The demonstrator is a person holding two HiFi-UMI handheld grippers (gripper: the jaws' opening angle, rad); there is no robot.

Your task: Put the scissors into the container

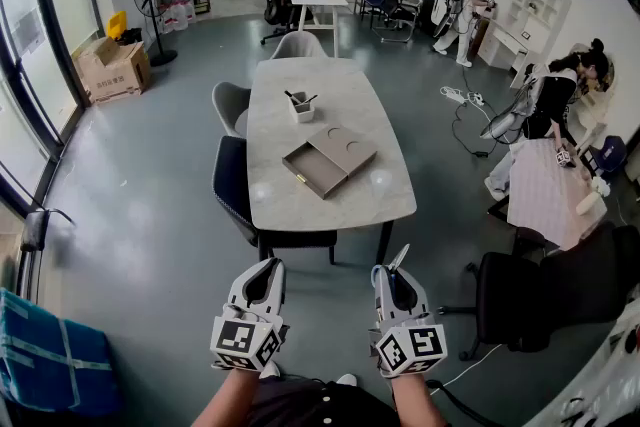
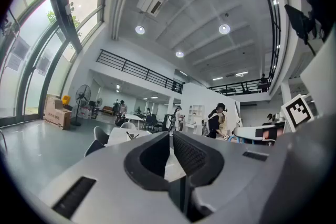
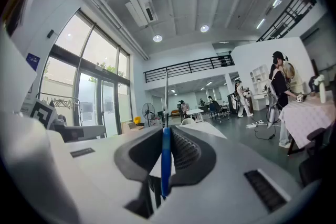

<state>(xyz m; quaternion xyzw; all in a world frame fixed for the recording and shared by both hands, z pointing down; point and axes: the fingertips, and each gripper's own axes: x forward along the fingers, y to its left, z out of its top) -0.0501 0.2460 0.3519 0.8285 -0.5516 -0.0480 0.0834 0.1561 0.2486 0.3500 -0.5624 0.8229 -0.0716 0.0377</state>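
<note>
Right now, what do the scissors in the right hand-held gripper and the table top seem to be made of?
The scissors: the blue part between the jaws looks like smooth plastic; the thin pale blade above it looks like metal, though it is small. The table top: pale grey, with two bright reflections, so probably polished stone or a stone-look laminate.

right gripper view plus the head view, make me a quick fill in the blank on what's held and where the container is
1. The right hand-held gripper is shut on a blue-handled pair of ____.
2. The left hand-held gripper has its jaws together and holds ____.
3. The small white container stands on the long ____ ahead.

Missing words: scissors; nothing; table.
</note>
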